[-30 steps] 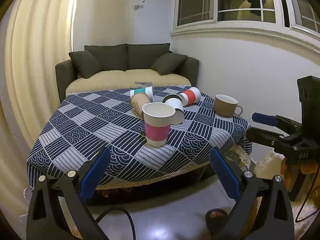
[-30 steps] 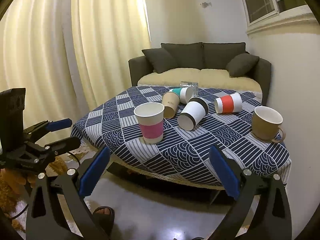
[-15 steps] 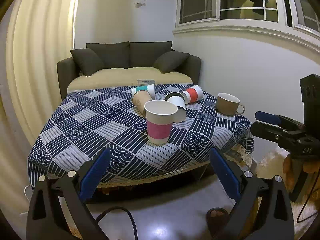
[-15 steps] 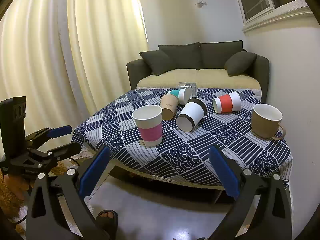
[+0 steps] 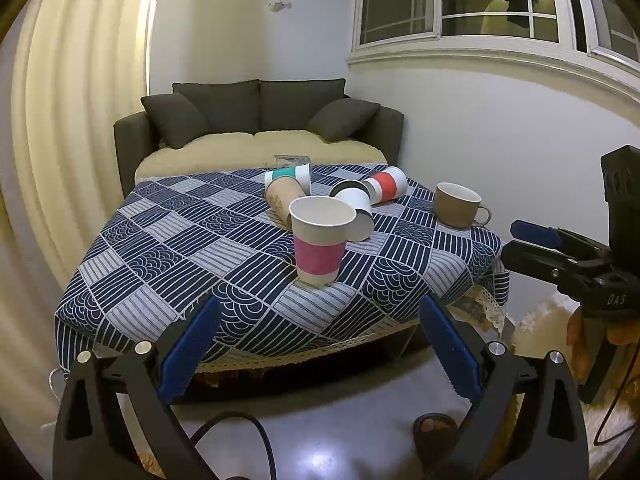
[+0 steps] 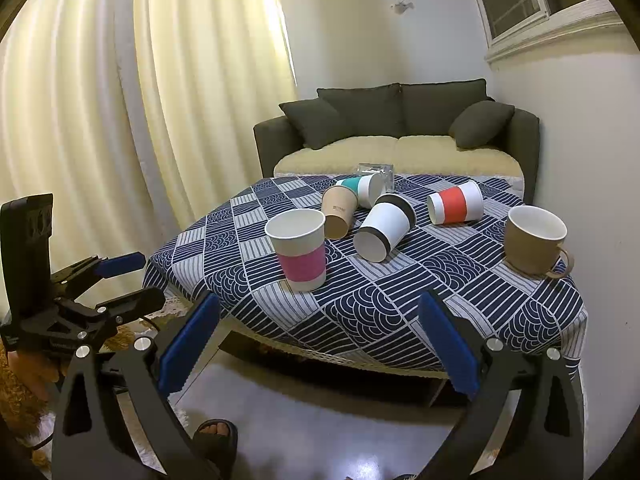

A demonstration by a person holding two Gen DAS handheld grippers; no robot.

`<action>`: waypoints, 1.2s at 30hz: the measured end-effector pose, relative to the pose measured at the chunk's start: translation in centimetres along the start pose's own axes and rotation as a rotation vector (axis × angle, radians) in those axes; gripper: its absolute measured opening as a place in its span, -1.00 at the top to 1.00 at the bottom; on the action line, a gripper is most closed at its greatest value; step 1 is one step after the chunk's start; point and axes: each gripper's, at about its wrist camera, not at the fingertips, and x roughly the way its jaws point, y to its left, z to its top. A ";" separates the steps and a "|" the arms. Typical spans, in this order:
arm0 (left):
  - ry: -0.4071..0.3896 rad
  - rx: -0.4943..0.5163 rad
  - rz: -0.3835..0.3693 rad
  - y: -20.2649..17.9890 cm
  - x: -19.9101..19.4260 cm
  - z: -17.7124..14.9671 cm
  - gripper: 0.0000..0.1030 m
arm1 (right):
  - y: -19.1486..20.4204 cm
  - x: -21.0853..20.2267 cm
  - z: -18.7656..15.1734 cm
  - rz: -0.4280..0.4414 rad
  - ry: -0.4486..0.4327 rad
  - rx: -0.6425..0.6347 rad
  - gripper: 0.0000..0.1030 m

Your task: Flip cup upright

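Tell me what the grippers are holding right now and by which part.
Nothing is held. The left gripper and the right gripper are both open, short of the table with the cups.

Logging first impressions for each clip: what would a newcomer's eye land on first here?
Probably the cluster of paper cups on the blue patterned tablecloth: a pink-banded cup stands upright near the front, while a white cup with black bands, a red-banded cup, a plain brown cup and a teal-banded cup lie tipped behind it. A brown mug stands at the right, and both grippers hang open short of the table.

Warm indoor light, fisheye-warped edges
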 end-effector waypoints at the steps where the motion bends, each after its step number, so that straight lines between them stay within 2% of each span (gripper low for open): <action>1: -0.001 0.001 -0.001 0.0 0.0 0.0 -0.88 | 0.0 0.0 0.0 -0.001 -0.001 0.000 -0.90; 36: 0.000 0.007 -0.009 -0.1 -0.2 -0.2 -0.88 | -0.1 0.4 -0.2 -0.005 0.012 0.001 -0.91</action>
